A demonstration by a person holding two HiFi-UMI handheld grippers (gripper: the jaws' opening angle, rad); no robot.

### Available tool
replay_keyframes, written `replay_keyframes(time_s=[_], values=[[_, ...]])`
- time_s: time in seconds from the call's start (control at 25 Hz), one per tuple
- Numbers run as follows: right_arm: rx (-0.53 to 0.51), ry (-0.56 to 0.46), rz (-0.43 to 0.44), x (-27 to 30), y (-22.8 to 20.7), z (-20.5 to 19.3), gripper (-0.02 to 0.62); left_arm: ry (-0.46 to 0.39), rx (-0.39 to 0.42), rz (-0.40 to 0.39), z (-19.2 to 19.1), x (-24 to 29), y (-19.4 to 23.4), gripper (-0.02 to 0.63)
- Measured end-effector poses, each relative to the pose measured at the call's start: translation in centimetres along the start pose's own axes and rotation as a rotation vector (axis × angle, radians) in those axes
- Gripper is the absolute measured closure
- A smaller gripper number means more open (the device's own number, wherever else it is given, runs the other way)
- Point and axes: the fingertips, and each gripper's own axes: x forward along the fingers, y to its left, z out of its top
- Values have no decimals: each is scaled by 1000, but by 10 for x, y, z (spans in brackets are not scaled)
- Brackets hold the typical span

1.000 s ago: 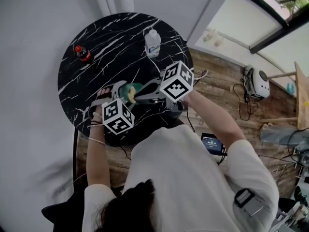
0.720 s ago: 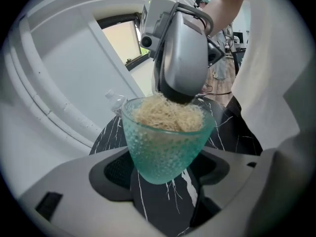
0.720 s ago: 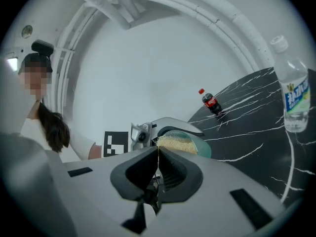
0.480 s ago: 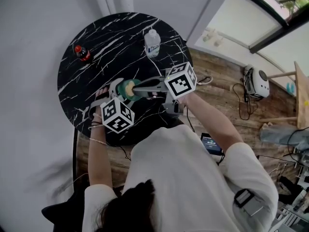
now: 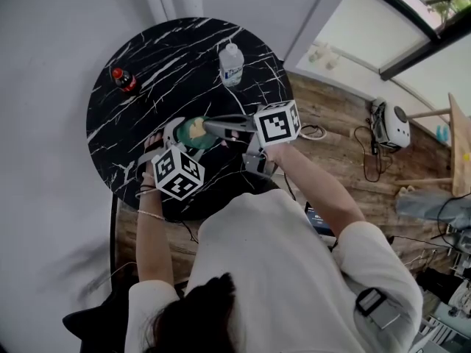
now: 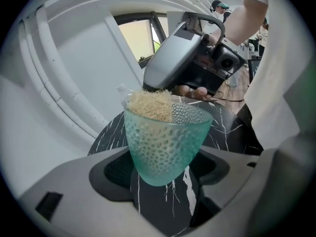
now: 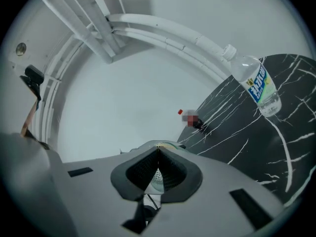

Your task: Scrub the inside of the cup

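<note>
your head camera looks steeply down on the black table [image 5: 147, 57]; the left gripper camera sits close behind the cup [image 6: 165, 139], the right looks level across that table.

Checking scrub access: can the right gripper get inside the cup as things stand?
Likely yes. The left gripper holds the cup with its open mouth facing the right gripper, whose scrubber sits at the rim. Nothing visible blocks the way in.

Soft, even daylight; fisheye warping, with black vignetted corners.
</note>
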Motion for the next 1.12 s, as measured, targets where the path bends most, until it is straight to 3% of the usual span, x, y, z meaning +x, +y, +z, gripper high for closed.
replay_keyframes(time_s=[0.16,0.68,1.12], values=[[23,-36,-33,-2,-6,2,561,19,-13,-2,-4,2,0,258],[30,-122,-2,-7,1,18,561,68,-80,-41,-18,13,-12,258],[38,-176,24,-14,7,29,561,28,-213,-83,-24,17,-30,258]])
